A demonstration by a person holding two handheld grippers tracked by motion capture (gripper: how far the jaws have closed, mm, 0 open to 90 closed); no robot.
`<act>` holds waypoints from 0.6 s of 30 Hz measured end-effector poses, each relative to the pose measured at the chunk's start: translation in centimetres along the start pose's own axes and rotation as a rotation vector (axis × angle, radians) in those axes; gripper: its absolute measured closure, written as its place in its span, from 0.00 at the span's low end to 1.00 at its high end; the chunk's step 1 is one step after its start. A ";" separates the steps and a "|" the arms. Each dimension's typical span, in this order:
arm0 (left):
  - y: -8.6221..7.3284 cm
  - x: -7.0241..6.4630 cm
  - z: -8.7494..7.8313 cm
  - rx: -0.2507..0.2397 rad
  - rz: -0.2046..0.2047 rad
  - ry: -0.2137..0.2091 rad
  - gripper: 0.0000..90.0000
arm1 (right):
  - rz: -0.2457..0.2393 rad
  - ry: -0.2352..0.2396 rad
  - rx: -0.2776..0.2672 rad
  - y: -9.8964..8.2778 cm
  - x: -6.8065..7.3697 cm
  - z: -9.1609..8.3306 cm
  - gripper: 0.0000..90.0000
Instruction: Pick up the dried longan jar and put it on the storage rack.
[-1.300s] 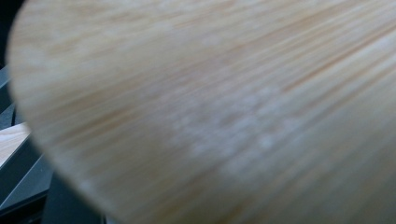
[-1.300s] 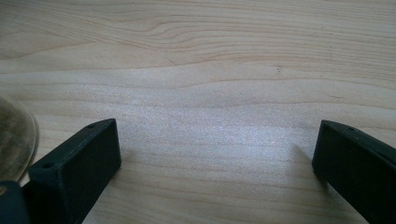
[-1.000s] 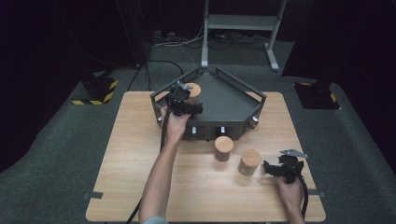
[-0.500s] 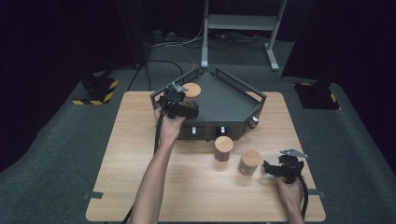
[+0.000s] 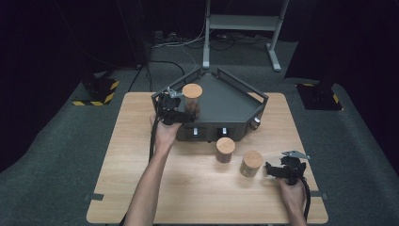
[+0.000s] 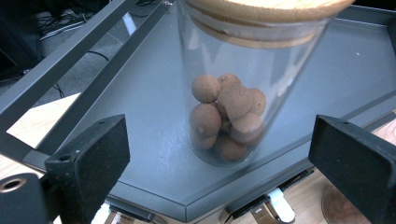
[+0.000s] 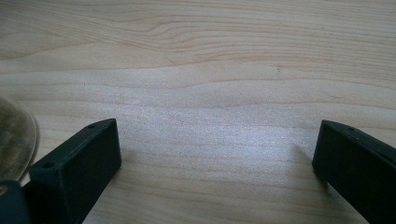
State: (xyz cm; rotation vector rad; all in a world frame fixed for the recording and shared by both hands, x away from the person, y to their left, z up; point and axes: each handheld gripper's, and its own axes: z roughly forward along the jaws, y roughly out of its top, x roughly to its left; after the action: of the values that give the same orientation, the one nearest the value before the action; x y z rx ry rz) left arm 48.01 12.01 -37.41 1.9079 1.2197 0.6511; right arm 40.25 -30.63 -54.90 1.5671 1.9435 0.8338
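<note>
Jar with a cork lid and brown balls inside stands on the dark tray at upper centre, where I see my left gripper spread wide just short of it, its jaws having just been opening with nothing pinched, while at lower right my right gripper gapes empty over the table.

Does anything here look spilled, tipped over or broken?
Nothing stands out. The jar of brown balls stands upright on the dark tray, lid on, with the left tongs open around it. Two more jars stand upright on the table.
</note>
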 end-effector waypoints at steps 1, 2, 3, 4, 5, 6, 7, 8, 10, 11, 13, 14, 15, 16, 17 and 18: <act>0.0 0.0 -0.1 0.000 0.001 -0.001 0.06 | 0.000 0.000 0.000 0.0 0.0 0.0 0.01; -0.1 0.0 -0.1 0.000 0.002 -0.002 0.06 | 0.000 0.000 0.000 0.0 0.0 0.0 0.01; -0.1 0.0 -0.2 -0.003 0.000 -0.005 0.06 | 0.000 0.000 0.000 0.0 0.0 0.0 0.01; -0.2 0.0 -0.2 -0.003 0.000 -0.007 0.06 | 0.000 0.000 0.000 0.0 0.0 0.0 0.01; -0.2 0.0 -0.3 -0.004 -0.001 -0.009 0.06 | 0.000 0.000 0.000 0.0 0.0 0.0 0.01; -0.3 0.0 -0.3 -0.001 -0.002 -0.010 0.06 | -0.001 0.000 0.000 0.0 0.0 0.0 0.01; -0.4 0.1 -0.4 0.003 0.000 -0.009 0.06 | -0.001 0.000 0.000 0.0 0.0 0.0 0.00; -0.5 0.1 -0.4 0.004 -0.001 -0.008 0.06 | -0.001 0.000 0.000 0.0 0.0 0.0 0.01; -0.6 0.2 -0.6 0.003 -0.003 -0.009 0.06 | -0.001 0.000 0.000 0.0 0.0 0.0 0.00; -0.7 0.2 -0.7 0.002 -0.002 -0.009 0.06 | 0.000 0.000 0.000 0.0 0.0 0.0 0.01; -0.9 0.3 -0.9 -0.001 -0.008 -0.009 0.06 | 0.000 0.000 0.000 0.0 0.0 0.0 0.01; -1.0 0.4 -1.0 -0.002 -0.008 -0.009 0.06 | -0.001 0.000 0.000 0.0 0.0 0.0 0.00; -1.1 0.4 -1.0 -0.005 -0.012 -0.010 0.07 | -0.001 0.000 0.000 0.0 0.0 0.0 0.01; -1.2 0.4 -1.1 -0.006 -0.014 -0.011 0.07 | -0.001 0.000 0.000 0.0 0.0 0.0 0.00; -1.3 0.4 -1.2 -0.006 -0.014 -0.010 0.07 | -0.001 0.000 0.000 0.0 0.0 0.0 0.01; -1.4 0.4 -1.3 -0.006 -0.014 -0.010 0.07 | -0.001 -0.001 0.000 0.0 0.0 0.0 0.01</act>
State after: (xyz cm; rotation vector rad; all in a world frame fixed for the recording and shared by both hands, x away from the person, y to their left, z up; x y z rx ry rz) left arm 46.51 13.17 -37.76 1.8939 1.2227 0.6366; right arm 40.24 -30.63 -54.90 1.5666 1.9438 0.8328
